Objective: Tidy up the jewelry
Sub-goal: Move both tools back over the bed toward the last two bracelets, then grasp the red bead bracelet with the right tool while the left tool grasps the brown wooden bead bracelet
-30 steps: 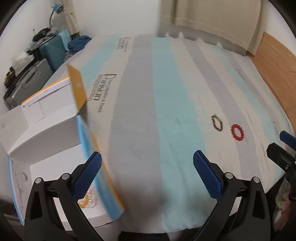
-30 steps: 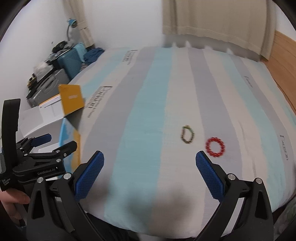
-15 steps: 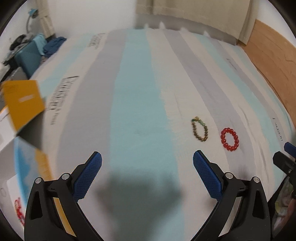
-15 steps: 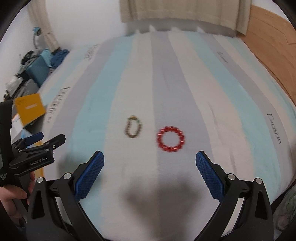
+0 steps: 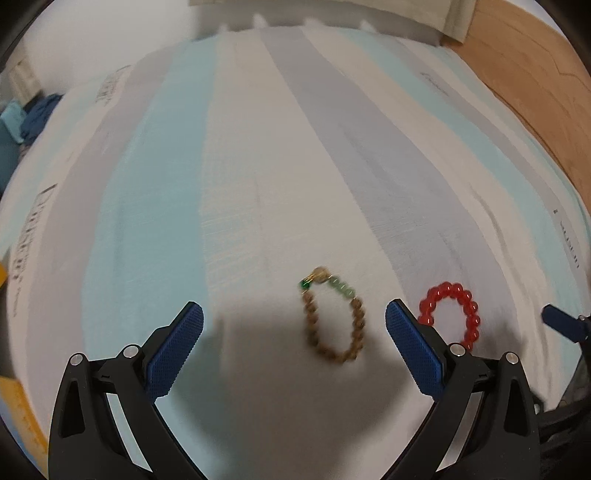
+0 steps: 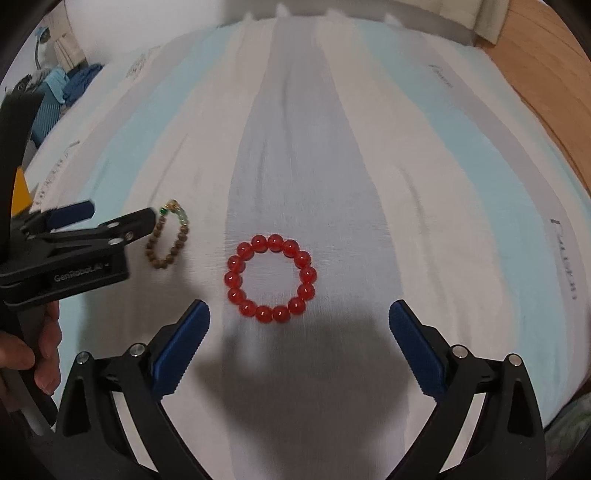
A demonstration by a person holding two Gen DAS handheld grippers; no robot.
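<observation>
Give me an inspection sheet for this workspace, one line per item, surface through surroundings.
Surface: striped bedsheet, lightly creased.
Job's things: red bead bracelet lying flat; brown bead bracelet with green beads beside it, apart.
Clutter: nothing seen on the sheet.
Grippers: left gripper open, over the brown one; right gripper open, near the red one; both empty.
Cables: nothing seen.
Surroundings: wooden board, curtain, blue luggage.

The right gripper (image 6: 299, 332) hung spread wide over the striped bedcover (image 6: 369, 147), the red bead bracelet (image 6: 271, 278) lying flat just beyond its tips. To the left, the left gripper (image 6: 96, 218) partly covered a brown bead bracelet (image 6: 170, 240).
</observation>
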